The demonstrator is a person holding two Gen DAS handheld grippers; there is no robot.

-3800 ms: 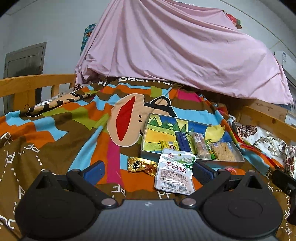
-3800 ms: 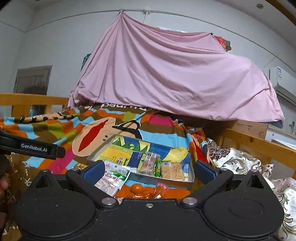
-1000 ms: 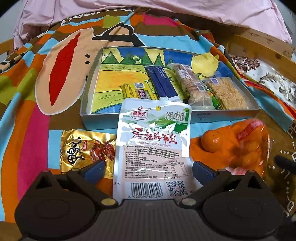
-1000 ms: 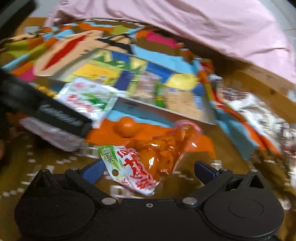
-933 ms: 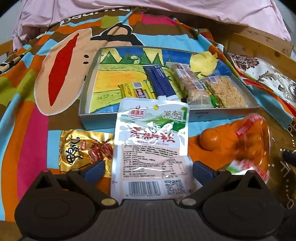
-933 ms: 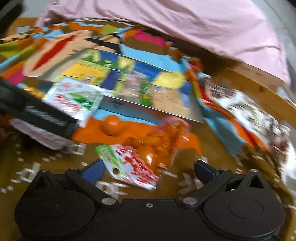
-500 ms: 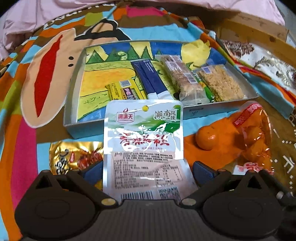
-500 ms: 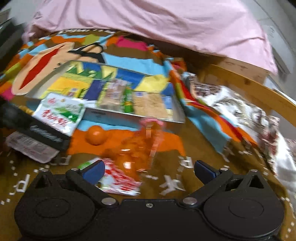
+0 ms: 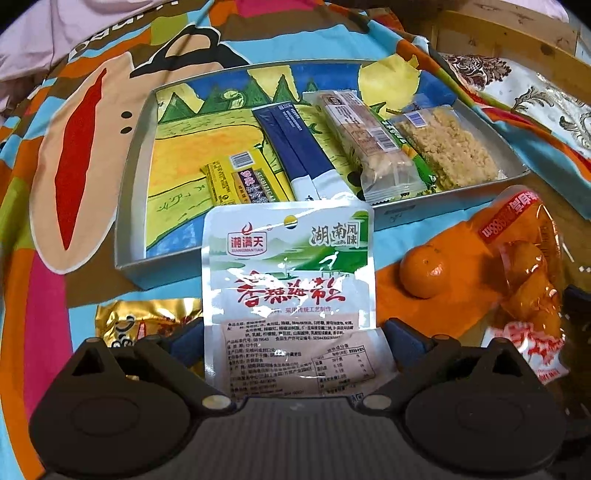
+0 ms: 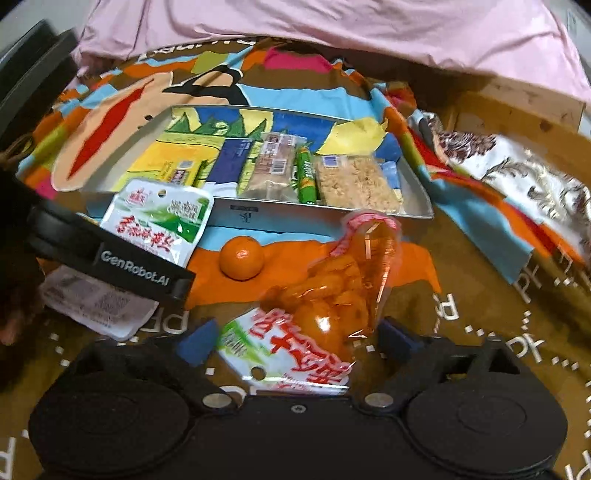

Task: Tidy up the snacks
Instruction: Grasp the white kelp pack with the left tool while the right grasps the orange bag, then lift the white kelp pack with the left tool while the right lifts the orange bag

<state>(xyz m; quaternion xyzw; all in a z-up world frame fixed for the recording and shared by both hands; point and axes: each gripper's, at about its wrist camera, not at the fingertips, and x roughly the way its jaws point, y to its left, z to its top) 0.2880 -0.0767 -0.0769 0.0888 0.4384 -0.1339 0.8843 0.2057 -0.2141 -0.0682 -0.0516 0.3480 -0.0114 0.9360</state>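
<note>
Left gripper (image 9: pixel 293 338): blue fingers set wide on either side of the lower half of the white and green pouch (image 9: pixel 288 280). Whether the pads press on it cannot be told; the pouch's bottom edge is cut off behind the gripper body.

Right gripper (image 10: pixel 297 338): jaws have just been closing, with the bag of oranges (image 10: pixel 325 306) between them. A gap shows beside the right finger, so it has no hold; the bag's near end is hidden under the body and this view is blurred.

A gold wrapper (image 9: pixel 144 321) lies just left of the pouch, half covered by it and by the left finger. A loose orange (image 9: pixel 423 271) sits on the blanket (image 9: pixel 40 302) between pouch and bag.

Beyond, the metal tray (image 9: pixel 129 192) holds a yellow bar (image 9: pixel 240 181), a blue packet (image 9: pixel 291 144), a clear-wrapped bar (image 9: pixel 369 144), a green stick (image 10: pixel 306 177) mostly covered in the left view, and a rice cake (image 9: pixel 450 147). The pouch's top edge overlaps the tray's near wall. A pink sheet (image 10: pixel 332 26) covers whatever lies behind.
</note>
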